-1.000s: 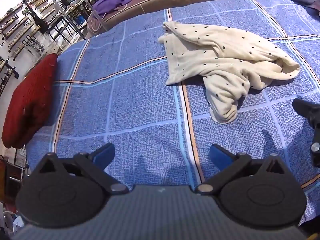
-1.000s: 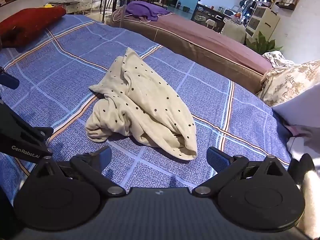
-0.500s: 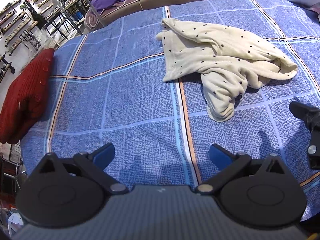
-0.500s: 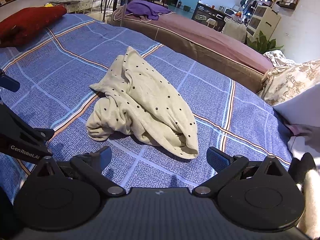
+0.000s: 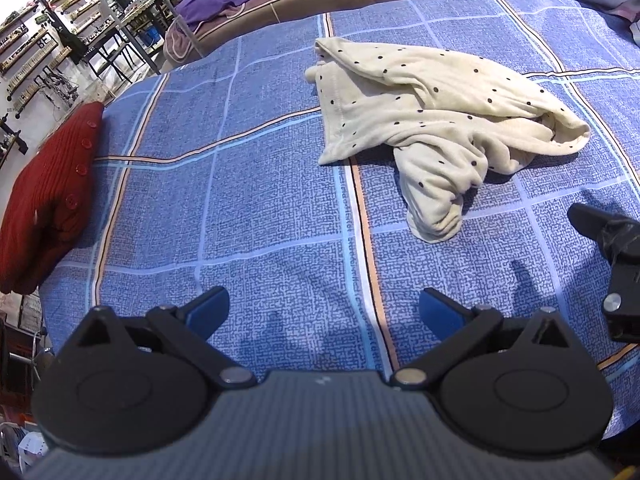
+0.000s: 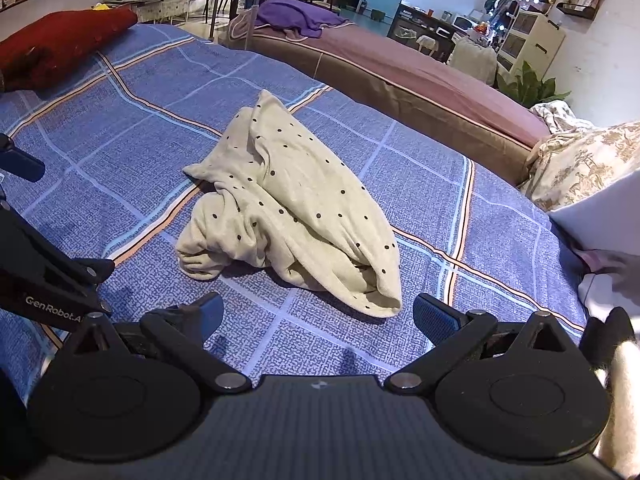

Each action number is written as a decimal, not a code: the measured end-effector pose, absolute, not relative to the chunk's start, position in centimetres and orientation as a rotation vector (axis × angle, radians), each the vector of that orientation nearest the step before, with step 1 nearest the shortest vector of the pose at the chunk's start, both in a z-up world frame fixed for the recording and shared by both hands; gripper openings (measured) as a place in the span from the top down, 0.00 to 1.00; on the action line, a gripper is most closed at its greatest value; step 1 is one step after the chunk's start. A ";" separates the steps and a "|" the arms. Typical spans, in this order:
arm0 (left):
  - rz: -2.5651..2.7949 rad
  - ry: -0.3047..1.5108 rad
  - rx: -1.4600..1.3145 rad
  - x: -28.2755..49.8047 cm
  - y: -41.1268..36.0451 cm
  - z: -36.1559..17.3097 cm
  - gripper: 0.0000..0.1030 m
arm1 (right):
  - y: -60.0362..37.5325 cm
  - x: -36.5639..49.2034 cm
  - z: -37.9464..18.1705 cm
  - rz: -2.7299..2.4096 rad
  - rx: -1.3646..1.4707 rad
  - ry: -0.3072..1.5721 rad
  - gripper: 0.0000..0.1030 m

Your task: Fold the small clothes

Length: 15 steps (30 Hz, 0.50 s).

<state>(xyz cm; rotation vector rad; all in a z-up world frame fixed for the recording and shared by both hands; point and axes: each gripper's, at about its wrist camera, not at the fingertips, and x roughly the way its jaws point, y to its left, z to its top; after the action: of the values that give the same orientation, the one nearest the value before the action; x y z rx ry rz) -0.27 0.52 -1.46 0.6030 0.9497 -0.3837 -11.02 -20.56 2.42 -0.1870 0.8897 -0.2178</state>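
A small cream garment with black dots lies crumpled on the blue checked bedspread, its narrow end bunched toward me. In the right wrist view the same garment sits straight ahead, its rolled edge just beyond the fingertips. My left gripper is open above bare bedspread, short of the garment and to its left. My right gripper is open with nothing between its fingers. Part of the right gripper shows at the right edge of the left wrist view.
A dark red knitted cushion lies at the bed's left edge. A second bed with a brown cover and a purple cloth stands behind. Patterned pillows are at the right. Shelves and chairs line the far wall.
Both grippers have drifted slightly closer to the garment, which now sits a little lower and larger in each view. The garment itself has not moved.
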 end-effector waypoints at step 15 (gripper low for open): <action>-0.381 0.953 0.607 -0.3 0.6 -1.7 0.00 | -20.4 -11.1 2.2 -0.217 -0.187 0.896 0.00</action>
<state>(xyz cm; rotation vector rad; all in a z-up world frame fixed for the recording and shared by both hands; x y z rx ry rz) -0.30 0.59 -1.69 0.6069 0.9531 -0.3813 -11.07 -20.42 2.22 -0.1873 0.8962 -0.2171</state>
